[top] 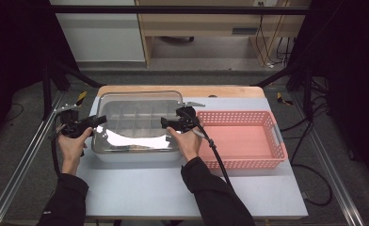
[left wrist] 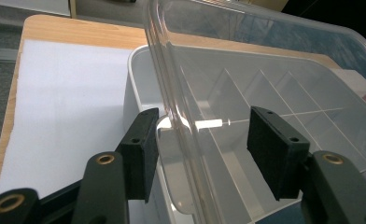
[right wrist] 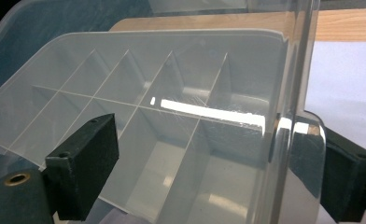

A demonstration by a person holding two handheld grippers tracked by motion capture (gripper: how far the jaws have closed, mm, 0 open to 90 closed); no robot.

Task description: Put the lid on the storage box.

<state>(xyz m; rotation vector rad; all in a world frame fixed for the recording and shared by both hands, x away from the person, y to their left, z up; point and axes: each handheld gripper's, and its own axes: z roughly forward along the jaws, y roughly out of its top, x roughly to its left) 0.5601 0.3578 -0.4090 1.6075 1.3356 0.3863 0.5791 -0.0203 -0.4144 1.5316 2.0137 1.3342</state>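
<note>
Clear lid (top: 135, 136) of the divided storage box sits over the white box (top: 140, 155), which stands on the pale sheet covering the counter (top: 140, 193), just left of the pink basket (top: 241, 141); seen from the left tongs' camera, the lid (left wrist: 265, 56) is raised off the box and tilted, its rim rising above the white box wall (left wrist: 139, 84); through the clear plastic the dividers (left wrist: 246, 98) of the box show as a grid of compartments; the left tongs (top: 95, 123) are at the left short edge of the lid, held by the person's left hand (top: 72, 143), and in their own view the left tongs (left wrist: 202, 140) stand apart, one jaw outside the lid's rim and the other inside over the compartments, with the rim passing between them close to the outer jaw; the right tongs (top: 171, 123) are at the right short edge of the lid, held by the right hand (top: 188, 143), and in their own view the right tongs (right wrist: 209, 168) are likewise apart, straddling the lid's right rim (right wrist: 288, 116), one jaw over the compartments (right wrist: 139, 102) and the other outside, seen through the plastic; a black cable (top: 215, 155) trails from the right tongs across the basket's near corner toward the person's sleeve
</note>
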